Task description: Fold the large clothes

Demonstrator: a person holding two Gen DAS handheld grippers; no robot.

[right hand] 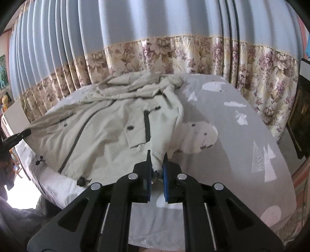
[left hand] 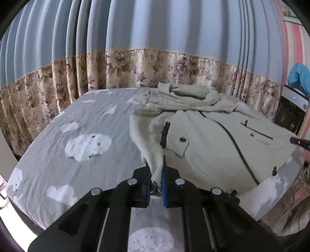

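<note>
The jacket (right hand: 100, 124) lies spread on the bed (right hand: 242, 139), each gripper, left (left hand: 156, 181) and right (right hand: 157, 170), clamped on a thin pinch of its hem, which I think may slip out if pulled fast.

No writing can be read anywhere here. The poster (left hand: 289, 12) high on the far right wall shows only green blurs, and the black appliance (left hand: 290, 112) at the right carries a small blue lit mark too tiny to make out.
</note>
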